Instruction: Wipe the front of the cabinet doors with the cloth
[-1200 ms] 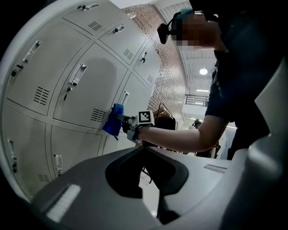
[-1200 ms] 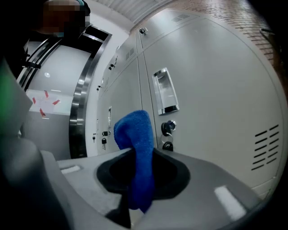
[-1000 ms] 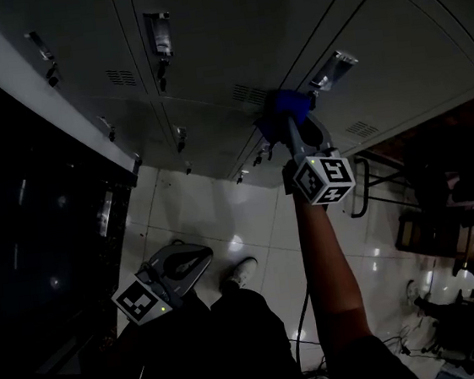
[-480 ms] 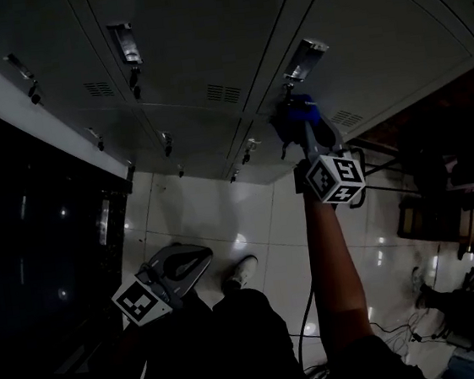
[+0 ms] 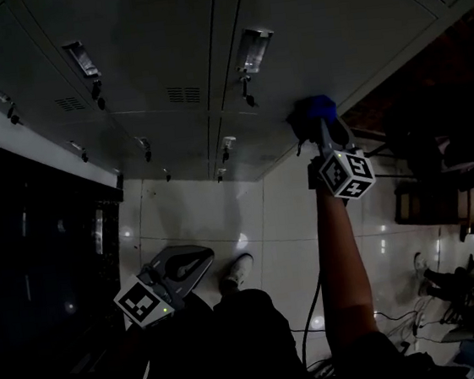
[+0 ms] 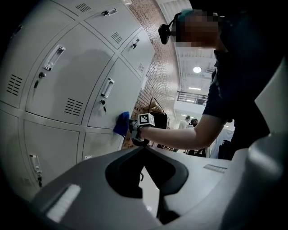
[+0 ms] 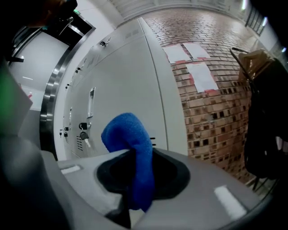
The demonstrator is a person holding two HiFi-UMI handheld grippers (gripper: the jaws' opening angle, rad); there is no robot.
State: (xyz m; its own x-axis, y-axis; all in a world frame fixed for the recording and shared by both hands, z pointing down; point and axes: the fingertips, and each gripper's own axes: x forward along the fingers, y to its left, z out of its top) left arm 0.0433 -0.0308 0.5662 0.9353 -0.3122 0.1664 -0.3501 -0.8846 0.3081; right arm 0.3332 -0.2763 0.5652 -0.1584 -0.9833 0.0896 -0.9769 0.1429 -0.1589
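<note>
Grippers: how many, and how do they stand?

Two. The right gripper (image 5: pixel 315 129) is raised on a bare forearm (image 5: pixel 340 258). Its jaws are clamped on one bright blue terry cloth (image 7: pixel 130 134), which bulges out past the tips. The left gripper (image 5: pixel 196 259) hangs low, its jaws brought together with nothing between them.

Where does the cloth lie?

Straight ahead of the right jaws, against the front of a pale grey metal locker door (image 5: pixel 320 22), near that door's lower edge. One long recessed handle (image 5: pixel 253 51) sits above and to the left of those jaws.

What does the head view give that the others lack?

Both grippers at once. It also shows the glossy white tiled floor (image 5: pixel 189 215) far below the right gripper and one white shoe (image 5: pixel 239 269) just right of the left gripper. I count two long handles there, plus several small latches I cannot count surely in the dark.

And the gripper views?

The right gripper view alone shows a red brick wall (image 7: pixel 211 112) to the right of its jaws, with pale paper sheets (image 7: pixel 202 76) stuck on it. It also shows a lock with a key (image 7: pixel 83 128) left of the cloth. The left gripper view looks up past its own closed jaws. It catches the right gripper from the side with the cloth flat on the door, and a dark camera (image 6: pixel 165 31) on the person's head.
</note>
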